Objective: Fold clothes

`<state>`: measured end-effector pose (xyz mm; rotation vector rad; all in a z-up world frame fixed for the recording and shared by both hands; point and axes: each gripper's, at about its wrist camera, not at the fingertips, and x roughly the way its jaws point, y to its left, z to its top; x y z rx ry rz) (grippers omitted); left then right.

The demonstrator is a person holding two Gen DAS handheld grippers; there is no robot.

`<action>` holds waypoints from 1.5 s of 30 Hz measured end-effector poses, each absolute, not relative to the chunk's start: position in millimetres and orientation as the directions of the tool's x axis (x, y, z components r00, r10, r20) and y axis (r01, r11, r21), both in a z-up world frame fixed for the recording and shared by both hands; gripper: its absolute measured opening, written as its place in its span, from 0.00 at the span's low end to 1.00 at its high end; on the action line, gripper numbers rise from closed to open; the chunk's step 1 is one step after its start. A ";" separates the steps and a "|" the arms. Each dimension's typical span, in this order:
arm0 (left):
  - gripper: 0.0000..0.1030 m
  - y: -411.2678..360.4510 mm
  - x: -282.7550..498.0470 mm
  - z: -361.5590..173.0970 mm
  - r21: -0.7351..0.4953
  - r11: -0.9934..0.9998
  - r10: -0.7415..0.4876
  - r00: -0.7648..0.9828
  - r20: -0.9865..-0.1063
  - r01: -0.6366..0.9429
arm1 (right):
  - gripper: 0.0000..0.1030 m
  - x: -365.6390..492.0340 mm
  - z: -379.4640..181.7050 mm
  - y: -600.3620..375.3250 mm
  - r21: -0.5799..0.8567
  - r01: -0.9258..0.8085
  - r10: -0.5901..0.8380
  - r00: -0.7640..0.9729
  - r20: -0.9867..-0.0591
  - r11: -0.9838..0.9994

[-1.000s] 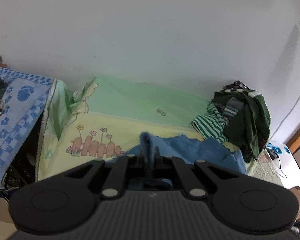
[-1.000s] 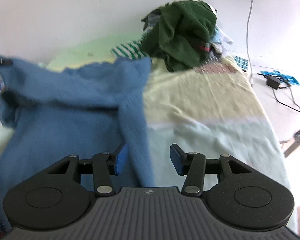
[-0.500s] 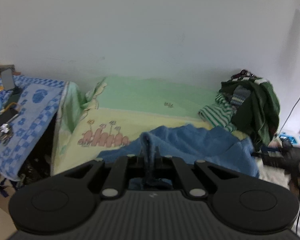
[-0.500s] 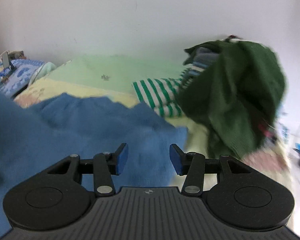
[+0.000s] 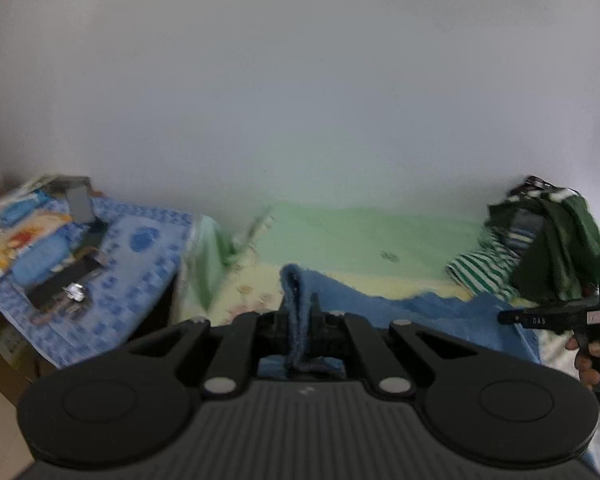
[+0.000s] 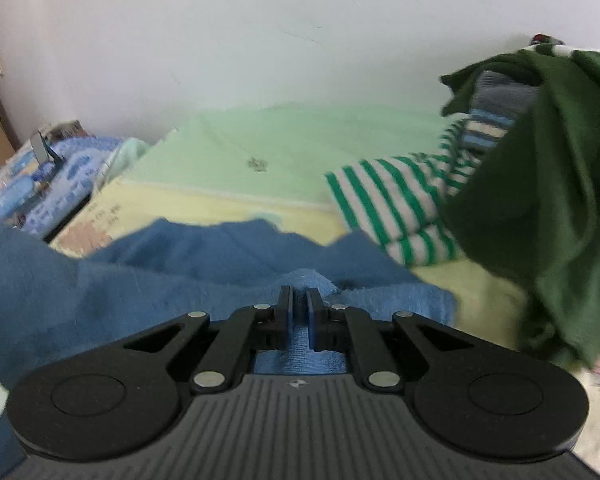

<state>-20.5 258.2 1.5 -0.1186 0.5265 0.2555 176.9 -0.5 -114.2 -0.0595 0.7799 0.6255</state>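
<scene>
The bed (image 6: 284, 148), in its green and yellow sheet, fills the scene, and across its near side sprawls the blue sweater (image 6: 228, 256), rumpled and half lifted. Beyond it, at the far right, sits the heap of unfolded clothes (image 6: 540, 168), dark green over green-and-white stripes. That sweater looks like a soft, thick knit: light, floppy, nothing to break, but it will sag and stretch between two holds, so corners and hems are the places to take it. And that's how it looks here! The left gripper (image 5: 300, 320) is clenched on a bunched edge, a ridge of blue knit standing up between its fingers. The right gripper (image 6: 299, 304) has just been closing, and a fold of blue fabric sits pinched between its pads. Both tools tip downward toward the bed, and in the left wrist view the person's hand (image 5: 590, 364) shows at the right edge on the other tool's handle, well apart from the left. My read: two holds set, a spread or lift ahead before the first fold.
</scene>
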 end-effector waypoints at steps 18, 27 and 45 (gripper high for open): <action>0.00 268.3 5.5 -26.2 -0.057 0.959 0.183 0.758 -0.626 -0.278 | 0.37 46.3 -85.2 -117.4 0.283 -0.611 0.590 0.385 -0.710 0.739; 0.00 276.6 10.8 -29.6 -0.045 0.982 0.115 0.761 -0.639 -0.186 | 0.38 -81.6 -98.4 -156.7 0.329 -0.539 0.527 0.264 -0.808 0.776; 0.00 290.7 28.5 -24.1 -0.092 0.996 -0.049 0.766 -0.640 -0.014 | 0.06 -168.0 -103.8 -150.9 0.263 -0.250 0.355 0.482 -0.801 0.932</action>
